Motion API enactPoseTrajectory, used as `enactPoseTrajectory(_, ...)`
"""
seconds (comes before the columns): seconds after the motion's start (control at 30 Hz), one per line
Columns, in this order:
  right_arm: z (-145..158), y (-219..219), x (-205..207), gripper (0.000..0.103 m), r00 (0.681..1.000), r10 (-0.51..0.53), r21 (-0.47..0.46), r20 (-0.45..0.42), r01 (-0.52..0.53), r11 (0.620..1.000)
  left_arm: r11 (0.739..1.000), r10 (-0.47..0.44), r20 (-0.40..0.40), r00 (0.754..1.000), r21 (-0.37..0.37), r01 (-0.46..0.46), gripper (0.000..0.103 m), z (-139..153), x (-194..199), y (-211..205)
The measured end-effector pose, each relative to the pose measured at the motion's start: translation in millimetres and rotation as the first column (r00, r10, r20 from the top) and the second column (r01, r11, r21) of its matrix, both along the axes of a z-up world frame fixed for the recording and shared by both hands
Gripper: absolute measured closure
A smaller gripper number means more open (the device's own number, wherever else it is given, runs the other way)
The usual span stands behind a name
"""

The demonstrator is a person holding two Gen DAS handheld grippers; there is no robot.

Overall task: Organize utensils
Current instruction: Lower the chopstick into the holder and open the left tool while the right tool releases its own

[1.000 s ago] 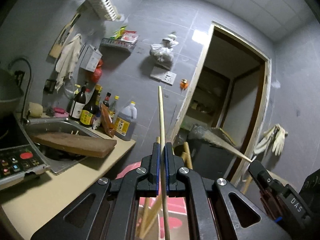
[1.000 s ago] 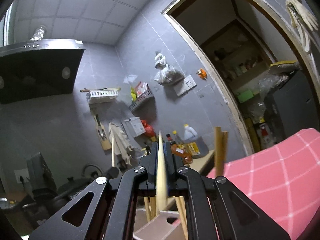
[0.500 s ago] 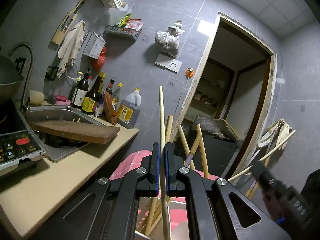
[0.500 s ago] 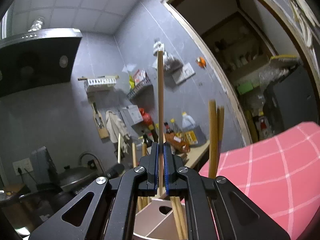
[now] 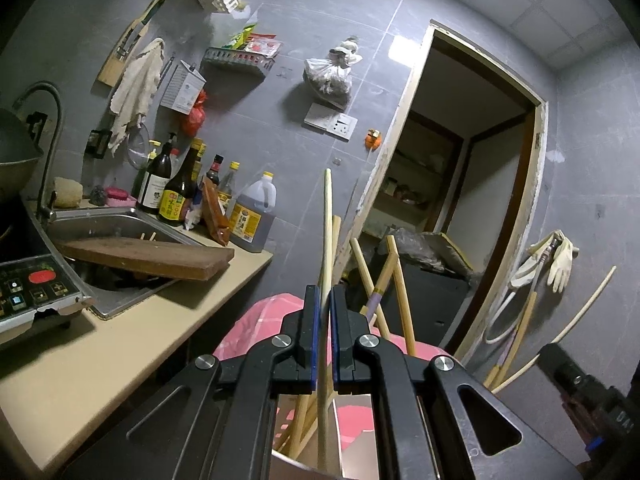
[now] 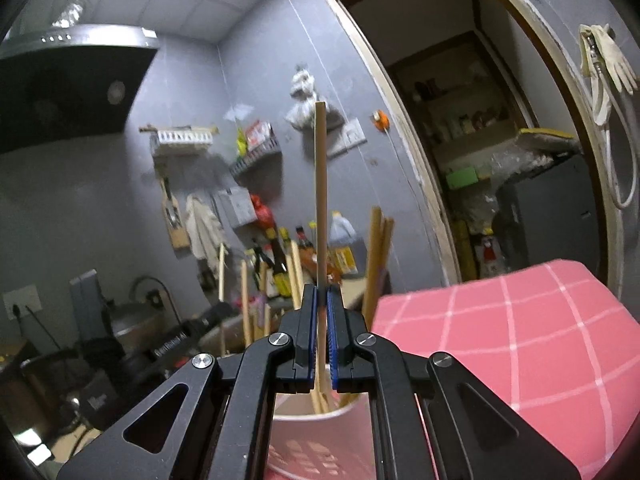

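Overall: grey tiled kitchen wall (image 5: pixel 280 128) with open doorway (image 5: pixel 472 184) at right. Beige surface (image 5: pixel 120 344) along the left side, carrying a steel sink (image 5: pixel 116 220) with a brown wooden board (image 5: pixel 148 256) laid across it. Row of sauce bottles (image 5: pixel 176 196) and one large oil jug (image 5: pixel 254 216) at the back edge against the wall. Pink checked cloth (image 6: pixel 500 344) just beside the holder, on its right in the right wrist view.

Noted next: pinkish utensil holder (image 6: pixel 316 432) directly below both claws, already containing several wooden chopsticks (image 5: pixel 400 292) standing at various tilts.

Left claw (image 5: pixel 325 308): clenched on a single pale chopstick (image 5: pixel 327 224). Stick held near upright, upper end well above the fingertips, lower part running down between the jaws towards the holder opening.

Right claw (image 6: pixel 321 308): clenched likewise on a second chopstick (image 6: pixel 320 184). Held upright, top end level with the wall socket behind, lower end dropping inside the holder rim among the sticks already there.

Visible at the lower right edge of the left wrist view: part of the right claw's dark body and a pale curved stick above it. Contact between the two held sticks cannot be determined.
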State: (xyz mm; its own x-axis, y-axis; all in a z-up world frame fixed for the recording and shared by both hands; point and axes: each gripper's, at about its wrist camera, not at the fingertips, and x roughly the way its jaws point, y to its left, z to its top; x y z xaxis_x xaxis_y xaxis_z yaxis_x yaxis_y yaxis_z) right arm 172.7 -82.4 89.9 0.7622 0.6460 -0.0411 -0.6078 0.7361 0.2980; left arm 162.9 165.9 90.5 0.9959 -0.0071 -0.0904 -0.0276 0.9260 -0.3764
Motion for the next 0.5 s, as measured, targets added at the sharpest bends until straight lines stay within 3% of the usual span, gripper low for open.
enactPoseTrajectory(0.5,-13,8,10,0.099,0.997,0.007,-0.08,-0.078,-0.013,0.997,0.998,-0.035,-0.063,0.997,0.044,0.038,0.1,-18,4,-10)
